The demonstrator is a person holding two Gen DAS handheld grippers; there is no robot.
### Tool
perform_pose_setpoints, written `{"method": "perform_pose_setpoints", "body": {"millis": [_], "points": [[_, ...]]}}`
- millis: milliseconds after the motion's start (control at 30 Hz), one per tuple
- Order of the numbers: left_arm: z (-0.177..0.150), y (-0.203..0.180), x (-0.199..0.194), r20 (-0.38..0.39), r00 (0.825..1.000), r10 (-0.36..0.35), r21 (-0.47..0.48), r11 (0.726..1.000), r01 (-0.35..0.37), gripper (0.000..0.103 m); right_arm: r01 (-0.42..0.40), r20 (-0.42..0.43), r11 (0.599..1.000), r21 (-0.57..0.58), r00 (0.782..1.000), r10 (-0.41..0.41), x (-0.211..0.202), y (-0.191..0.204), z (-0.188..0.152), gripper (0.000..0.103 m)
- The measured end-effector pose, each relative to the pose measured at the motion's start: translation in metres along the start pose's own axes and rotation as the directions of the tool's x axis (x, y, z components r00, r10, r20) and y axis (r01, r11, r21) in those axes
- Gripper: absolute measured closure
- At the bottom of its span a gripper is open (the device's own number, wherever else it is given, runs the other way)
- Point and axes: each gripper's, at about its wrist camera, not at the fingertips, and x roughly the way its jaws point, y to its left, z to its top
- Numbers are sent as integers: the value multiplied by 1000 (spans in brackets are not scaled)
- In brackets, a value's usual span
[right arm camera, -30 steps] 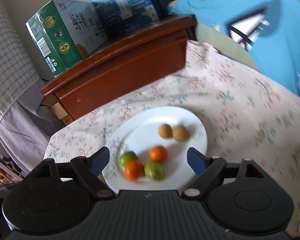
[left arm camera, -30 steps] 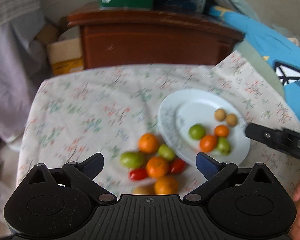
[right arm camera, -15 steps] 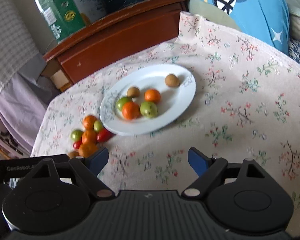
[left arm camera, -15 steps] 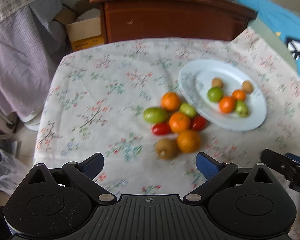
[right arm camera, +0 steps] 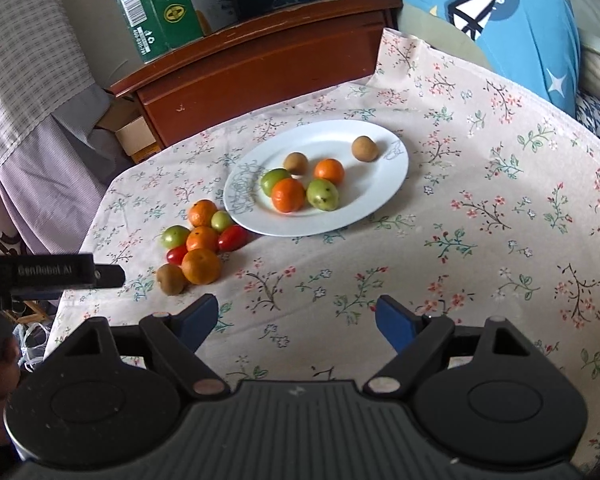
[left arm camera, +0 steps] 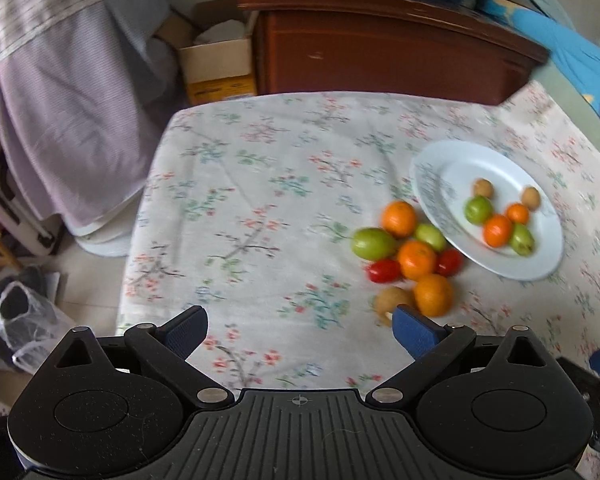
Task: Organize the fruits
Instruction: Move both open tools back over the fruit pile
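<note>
A white plate [right arm camera: 372,200] on the floral tablecloth holds two oranges, two green fruits and two brown kiwis; the same plate [left arm camera: 452,172] lies at the right in the left wrist view. Left of it sits a loose cluster: oranges [right arm camera: 201,265] [left arm camera: 433,294], green fruits [left arm camera: 373,243], red tomatoes [right arm camera: 233,237] and a kiwi [right arm camera: 171,278]. My left gripper [left arm camera: 300,326] hangs open and empty over bare cloth, its right finger close in front of the kiwi [left arm camera: 392,300]. My right gripper [right arm camera: 296,320] is open and empty above the cloth, short of the plate.
A dark wooden cabinet [right arm camera: 260,60] with green and blue cartons stands behind the table. A blue cushion [right arm camera: 520,28] lies at the far right. Beyond the table's left edge are a cardboard box [left arm camera: 216,68], draped purple cloth and a plastic bag [left arm camera: 24,320] on the floor.
Both grippers have pulled back from the plate toward the table's near side, so the fruit now looks smaller and farther. In the left view the fruit has shifted right. Both stayed open.
</note>
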Motion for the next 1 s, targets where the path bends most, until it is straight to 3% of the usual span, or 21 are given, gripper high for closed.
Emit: {"method": "perform_pose_setpoints", "body": {"millis": [200, 300, 400, 500, 600, 767, 833, 1000], "points": [[4, 14, 4, -19, 1000, 11, -37, 999, -12, 3, -5, -17, 1000, -24, 1000, 4, 12, 19, 3, 17], [5, 19, 2, 3, 998, 64, -44, 997, -64, 3, -7, -36, 999, -46, 999, 5, 22, 33, 6, 17], [7, 35, 1, 8, 998, 63, -107, 992, -62, 3, -29, -51, 996, -84, 998, 24, 34, 48, 10, 19], [7, 47, 4, -6, 999, 31, -165, 986, -32, 3, -40, -37, 993, -113, 999, 37, 46, 61, 13, 31], [5, 49, 9, -22, 999, 43, -179, 983, -46, 3, -63, -51, 992, -107, 997, 57, 59, 67, 18, 42], [4, 48, 12, -27, 999, 39, -184, 982, -43, 3, -87, -70, 993, -80, 994, 81, 74, 72, 21, 47], [3, 46, 14, -34, 999, 35, -175, 984, -41, 3, -85, -78, 993, -88, 994, 78, 79, 74, 20, 55], [-1, 37, 26, -69, 998, -11, -143, 990, 1, 3, -93, -66, 993, -69, 994, 89, 87, 75, 22, 62]]}}
